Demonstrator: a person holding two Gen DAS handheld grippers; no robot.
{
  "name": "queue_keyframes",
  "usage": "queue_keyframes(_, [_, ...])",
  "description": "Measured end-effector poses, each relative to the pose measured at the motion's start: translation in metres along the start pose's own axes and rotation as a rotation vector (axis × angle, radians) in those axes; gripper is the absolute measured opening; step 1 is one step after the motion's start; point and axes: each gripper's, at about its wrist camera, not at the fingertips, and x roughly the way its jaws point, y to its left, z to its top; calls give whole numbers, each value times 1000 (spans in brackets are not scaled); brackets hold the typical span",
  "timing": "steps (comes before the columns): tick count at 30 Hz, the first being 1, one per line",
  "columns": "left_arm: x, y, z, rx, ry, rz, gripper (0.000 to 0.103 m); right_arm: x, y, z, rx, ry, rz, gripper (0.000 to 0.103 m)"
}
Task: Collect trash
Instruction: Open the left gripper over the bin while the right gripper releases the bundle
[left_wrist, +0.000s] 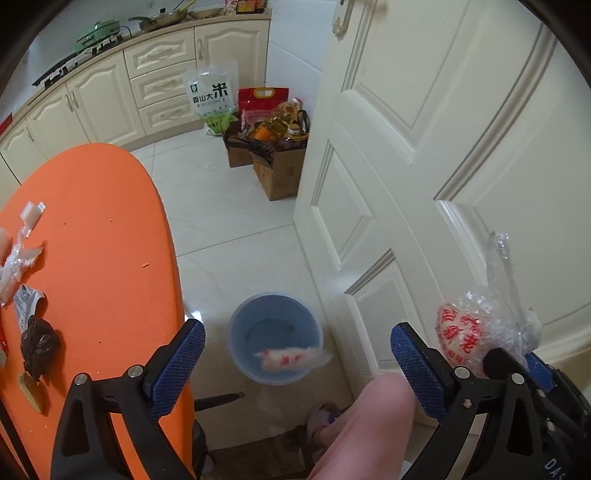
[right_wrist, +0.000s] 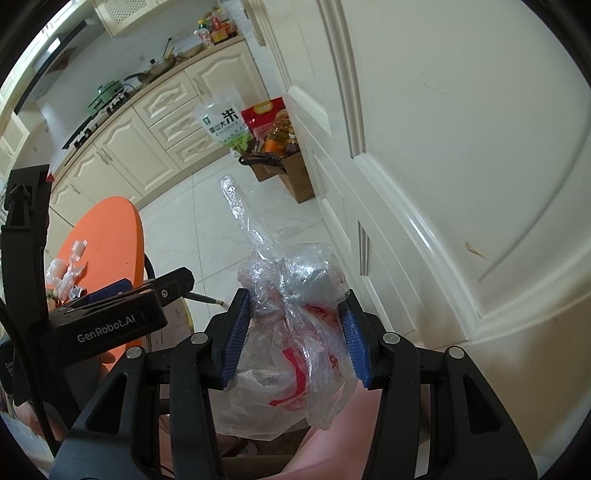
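My left gripper (left_wrist: 297, 354) is open and empty, hanging above a blue bucket (left_wrist: 275, 338) on the floor. A white wrapper with red print (left_wrist: 291, 360) lies inside the bucket. My right gripper (right_wrist: 295, 332) is shut on a crumpled clear plastic bag with red print (right_wrist: 291, 325); it also shows at the right of the left wrist view (left_wrist: 476, 325), level with my left gripper and right of the bucket. On the orange table (left_wrist: 99, 258) lie more scraps: clear plastic (left_wrist: 16, 262), a dark brown wad (left_wrist: 37, 343) and a printed paper (left_wrist: 26, 299).
A cream panelled door (left_wrist: 424, 166) stands close on the right. Cardboard boxes with oil bottles (left_wrist: 277, 147) and rice bags (left_wrist: 212, 98) sit on the tiled floor by the kitchen cabinets (left_wrist: 110, 88). The person's knee (left_wrist: 369, 424) and slipper are below the grippers.
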Motion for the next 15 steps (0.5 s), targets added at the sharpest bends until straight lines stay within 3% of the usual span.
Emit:
queue_keyframes(8, [-11,-6,-8,4,-9,17,99,-1,8,1,-14,-11,9,46])
queue_keyframes(11, [-17,1,-12,-12,-29,28,99,5,18,2,-41,8,30,31])
queue_keyframes(15, [-35,17,-20,-44,-65,43,99,11,28,0,-57,25,31,31])
